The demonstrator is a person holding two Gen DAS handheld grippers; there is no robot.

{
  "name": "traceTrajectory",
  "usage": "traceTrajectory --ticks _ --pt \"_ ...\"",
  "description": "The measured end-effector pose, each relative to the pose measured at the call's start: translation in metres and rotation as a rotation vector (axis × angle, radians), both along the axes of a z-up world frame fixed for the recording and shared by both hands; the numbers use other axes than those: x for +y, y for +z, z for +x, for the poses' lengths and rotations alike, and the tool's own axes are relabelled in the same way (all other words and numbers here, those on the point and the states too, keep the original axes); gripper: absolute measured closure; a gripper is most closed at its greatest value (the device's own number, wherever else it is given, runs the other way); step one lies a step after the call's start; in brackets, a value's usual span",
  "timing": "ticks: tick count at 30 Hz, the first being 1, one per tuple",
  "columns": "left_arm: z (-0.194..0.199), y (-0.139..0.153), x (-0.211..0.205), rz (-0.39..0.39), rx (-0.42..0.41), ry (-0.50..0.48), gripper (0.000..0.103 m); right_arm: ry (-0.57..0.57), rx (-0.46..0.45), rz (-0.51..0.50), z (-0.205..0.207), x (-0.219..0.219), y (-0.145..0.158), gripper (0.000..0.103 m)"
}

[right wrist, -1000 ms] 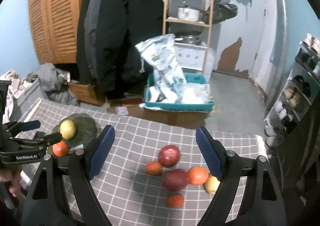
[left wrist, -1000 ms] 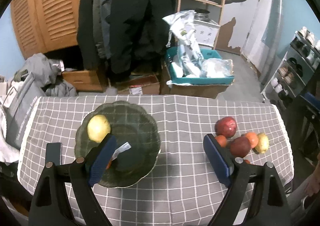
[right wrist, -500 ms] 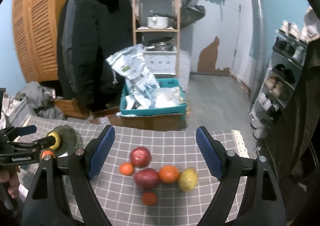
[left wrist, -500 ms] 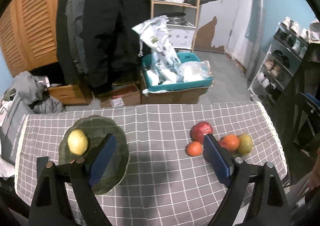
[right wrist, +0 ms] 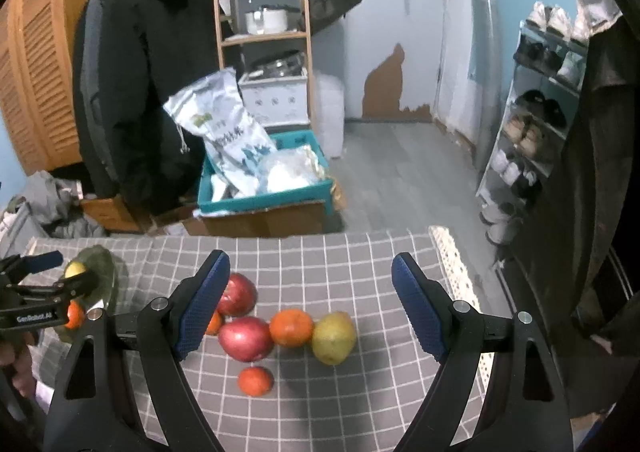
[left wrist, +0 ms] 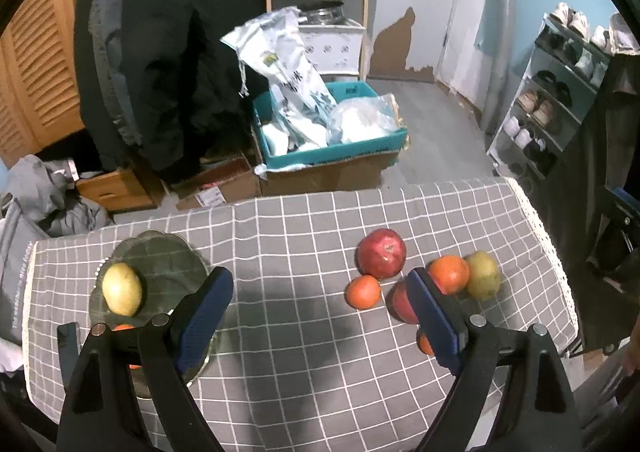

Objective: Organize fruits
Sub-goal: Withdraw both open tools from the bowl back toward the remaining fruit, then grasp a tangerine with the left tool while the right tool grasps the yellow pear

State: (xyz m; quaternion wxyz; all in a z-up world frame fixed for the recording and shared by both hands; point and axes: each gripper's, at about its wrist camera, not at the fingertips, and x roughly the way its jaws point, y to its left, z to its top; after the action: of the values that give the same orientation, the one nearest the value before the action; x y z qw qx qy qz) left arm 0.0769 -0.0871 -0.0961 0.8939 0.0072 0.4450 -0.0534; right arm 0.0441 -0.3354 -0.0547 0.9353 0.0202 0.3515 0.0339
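Both tools hung over the worktop (left wrist: 304, 372) with jaws wide and nothing between them — the left hand-held gripper (left wrist: 320, 316) and the right hand-held gripper (right wrist: 308, 304). Loose fruits (right wrist: 292, 328) clustered near the right edge; a yellow fruit (left wrist: 121, 289) lay in the green plate (left wrist: 168, 256) near the left edge.

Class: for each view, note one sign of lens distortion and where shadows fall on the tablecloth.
Left wrist view: black corners, a curved table edge; a dark shadow on the tablecloth between the plate and the fruit. Right wrist view: the shoe rack leans, corners black; soft shadows beside the yellow fruit.
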Motion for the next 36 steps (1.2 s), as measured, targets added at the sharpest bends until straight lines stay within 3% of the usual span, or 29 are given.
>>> traceTrajectory --ticks 7,27,36 --pt "0.015 -0.023 -0.012 -0.002 0.057 -0.006 0.013 -0.010 0.079 -0.009 0.012 -0.007 -0.027 0.019" --pt "0.059 -0.109 -0.020 -0.008 0.225 0.006 0.013 -0.040 0.429 -0.014 0.063 -0.025 -0.154 0.020" --pt "0.070 -0.137 -0.019 -0.018 0.266 -0.007 0.013 -0.005 0.522 -0.007 0.078 -0.020 -0.188 0.027"
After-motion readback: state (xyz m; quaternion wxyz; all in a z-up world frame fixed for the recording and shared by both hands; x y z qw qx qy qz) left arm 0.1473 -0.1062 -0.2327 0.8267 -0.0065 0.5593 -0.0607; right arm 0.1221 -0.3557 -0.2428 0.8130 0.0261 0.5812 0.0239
